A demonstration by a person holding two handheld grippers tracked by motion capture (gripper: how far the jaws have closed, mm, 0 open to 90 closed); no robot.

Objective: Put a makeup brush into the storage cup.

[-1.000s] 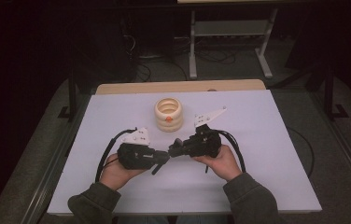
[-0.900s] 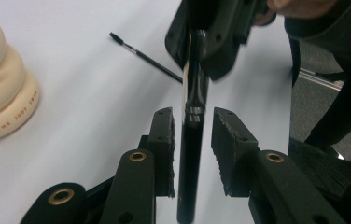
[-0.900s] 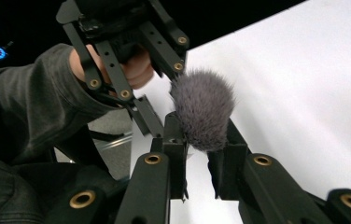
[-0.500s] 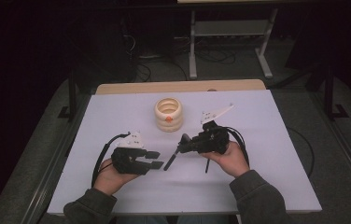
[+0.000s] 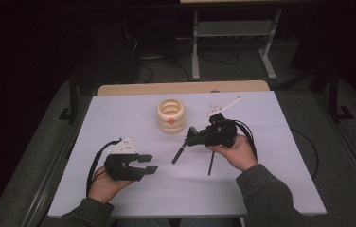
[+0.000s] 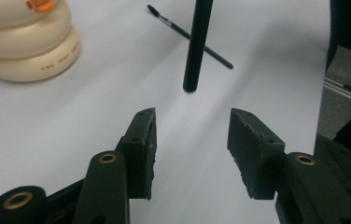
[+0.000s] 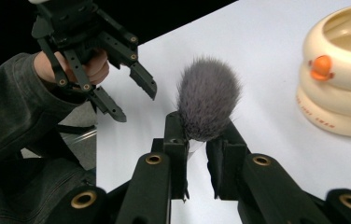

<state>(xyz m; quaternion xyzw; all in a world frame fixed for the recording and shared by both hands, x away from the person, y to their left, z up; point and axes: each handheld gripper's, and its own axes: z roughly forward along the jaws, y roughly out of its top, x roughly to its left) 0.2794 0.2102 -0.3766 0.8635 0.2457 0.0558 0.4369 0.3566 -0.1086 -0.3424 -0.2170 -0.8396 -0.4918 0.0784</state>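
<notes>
White table point(image 5: 119, 118), hollow cream ring-stack holder point(image 5: 171, 116)

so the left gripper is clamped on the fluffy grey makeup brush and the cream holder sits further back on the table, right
Not quite: the right gripper is clamped on the makeup brush, as the right gripper view shows. The left gripper is open and holds nothing. The cream holder does sit further back.

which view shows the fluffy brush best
The right gripper view: the brush's grey bristle head sits close up, clamped between the right gripper jaws. The left gripper view shows its black handle end; the high view shows the handle, small.
</notes>
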